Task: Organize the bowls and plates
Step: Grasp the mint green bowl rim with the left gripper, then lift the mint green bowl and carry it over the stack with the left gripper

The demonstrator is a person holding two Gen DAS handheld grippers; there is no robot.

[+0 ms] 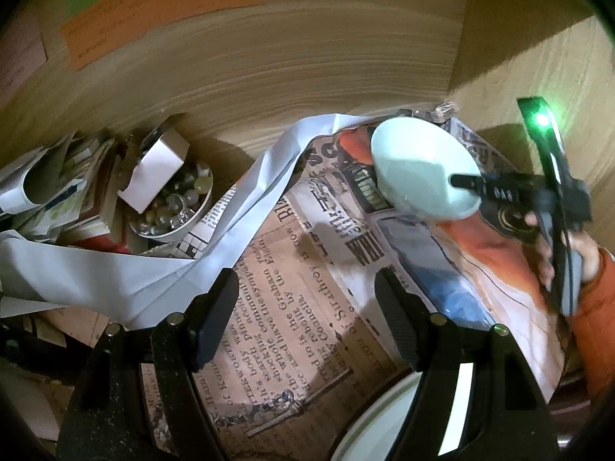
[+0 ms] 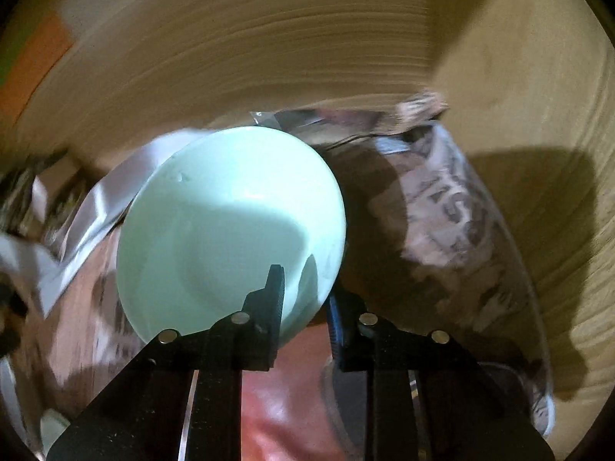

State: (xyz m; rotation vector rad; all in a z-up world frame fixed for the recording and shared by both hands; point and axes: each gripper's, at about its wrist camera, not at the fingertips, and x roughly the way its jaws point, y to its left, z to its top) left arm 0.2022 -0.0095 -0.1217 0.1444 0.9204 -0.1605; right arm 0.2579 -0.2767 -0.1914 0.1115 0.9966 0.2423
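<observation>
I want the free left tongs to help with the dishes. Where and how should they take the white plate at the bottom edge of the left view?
Grip the white round plate by its rim, coming down from above. Only a thin curved edge shows, lying flat on the newspaper. The open left tongs could straddle it.

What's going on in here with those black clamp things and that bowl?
A person is sorting dishes on a newspaper-lined shelf with a handheld gripper in each hand. The right gripper has its jaws shut on the rim of a pale green bowl, held tilted. The left gripper hovers open, holding nothing, near a white plate.
</observation>
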